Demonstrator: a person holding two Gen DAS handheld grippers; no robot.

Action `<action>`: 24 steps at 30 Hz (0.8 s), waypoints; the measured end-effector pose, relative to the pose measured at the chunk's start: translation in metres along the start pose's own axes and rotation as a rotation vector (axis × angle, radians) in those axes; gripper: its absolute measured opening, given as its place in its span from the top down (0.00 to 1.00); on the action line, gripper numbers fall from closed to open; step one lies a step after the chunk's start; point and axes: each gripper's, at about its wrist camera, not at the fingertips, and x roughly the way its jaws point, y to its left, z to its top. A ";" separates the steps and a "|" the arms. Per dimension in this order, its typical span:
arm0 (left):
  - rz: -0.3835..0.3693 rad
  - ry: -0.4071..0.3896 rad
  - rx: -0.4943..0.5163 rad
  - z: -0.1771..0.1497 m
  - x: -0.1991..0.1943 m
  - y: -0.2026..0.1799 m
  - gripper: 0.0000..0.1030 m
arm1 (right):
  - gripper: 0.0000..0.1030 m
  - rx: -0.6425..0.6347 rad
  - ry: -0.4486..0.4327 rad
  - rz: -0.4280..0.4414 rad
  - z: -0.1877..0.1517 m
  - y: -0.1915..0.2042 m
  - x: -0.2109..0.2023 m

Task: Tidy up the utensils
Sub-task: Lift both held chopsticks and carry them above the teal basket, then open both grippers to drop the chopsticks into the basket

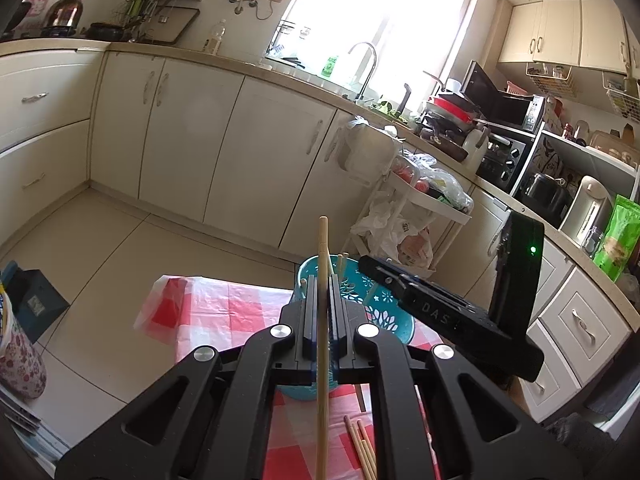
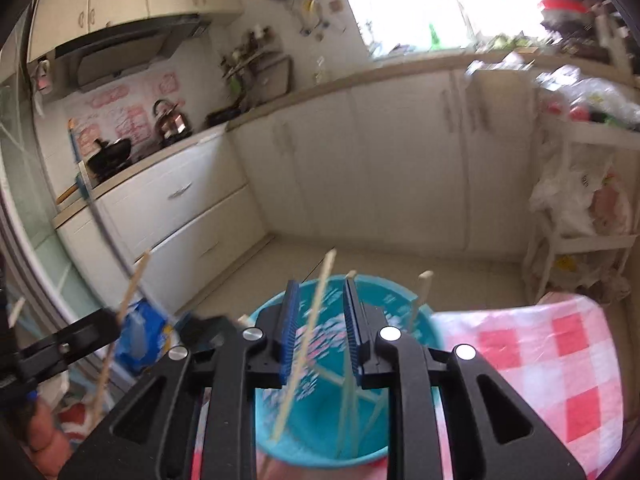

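Left gripper (image 1: pixel 322 300) pinched one chopstick (image 1: pixel 322 248); right gripper (image 2: pixel 320 312) stood wide over teal basket (image 2: pixel 432 316); stick risked snagging the rim.

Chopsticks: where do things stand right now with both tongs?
Left tongs shut on one chopstick. Right tongs open over the teal basket, a loose chopstick passing between them. More chopsticks on the checked cloth.
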 end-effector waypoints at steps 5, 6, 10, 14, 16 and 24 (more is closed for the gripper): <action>0.000 -0.003 -0.003 0.000 -0.002 0.001 0.96 | 0.78 0.004 0.164 0.007 0.002 0.002 0.032; 0.000 -0.003 -0.004 0.001 -0.002 0.002 0.96 | 0.78 0.014 0.188 0.007 0.001 0.001 0.038; 0.001 -0.005 -0.012 0.002 -0.004 0.005 0.96 | 0.88 0.034 0.224 -0.008 -0.001 -0.003 0.047; 0.001 -0.005 -0.014 0.002 -0.005 0.006 0.96 | 0.90 0.075 0.196 0.033 0.002 -0.007 0.041; 0.002 -0.006 -0.013 0.002 -0.005 0.006 0.96 | 0.91 0.089 0.163 0.041 0.007 -0.007 0.035; -0.026 -0.021 -0.028 0.005 -0.007 0.005 0.96 | 0.94 0.039 -0.071 -0.010 0.045 -0.002 0.000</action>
